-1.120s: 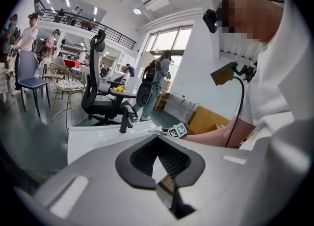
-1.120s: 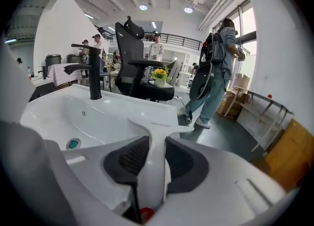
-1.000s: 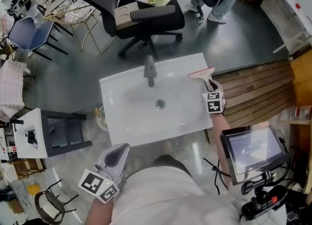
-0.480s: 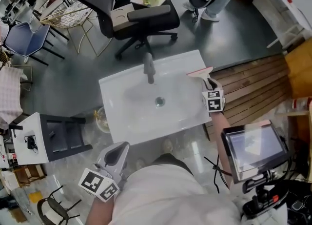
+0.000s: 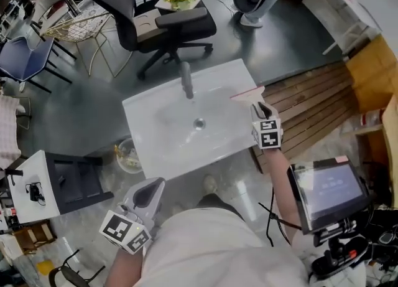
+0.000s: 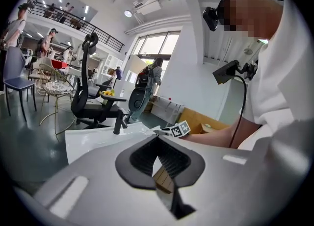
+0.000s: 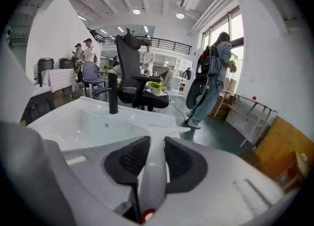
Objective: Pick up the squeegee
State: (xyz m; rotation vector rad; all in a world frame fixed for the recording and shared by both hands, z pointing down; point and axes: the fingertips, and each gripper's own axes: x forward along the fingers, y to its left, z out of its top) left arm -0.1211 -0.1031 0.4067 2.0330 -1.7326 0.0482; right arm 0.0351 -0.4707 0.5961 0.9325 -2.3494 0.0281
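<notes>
The squeegee (image 5: 247, 94), white with a reddish blade edge, hangs over the right side of the white sink (image 5: 140, 149). My right gripper (image 5: 258, 110) is shut on its handle. In the right gripper view the white handle (image 7: 153, 171) runs between the dark pads (image 7: 132, 159), and the blade (image 7: 162, 131) lies crosswise ahead, above the basin (image 7: 73, 122). My left gripper (image 5: 148, 197) is low by the person's body, away from the sink. In its own view the left gripper (image 6: 158, 154) is shut with nothing in it.
A dark faucet (image 5: 186, 80) stands at the sink's back edge. A black office chair (image 5: 161, 18) sits beyond it. Wooden slats (image 5: 311, 105) lie to the right, a screen on a stand (image 5: 326, 192) is at the lower right, and a small white table (image 5: 37, 186) at the left.
My right gripper has lifted the squeegee off the sink's right rim and carried it slightly toward the basin. The left gripper has barely shifted.
</notes>
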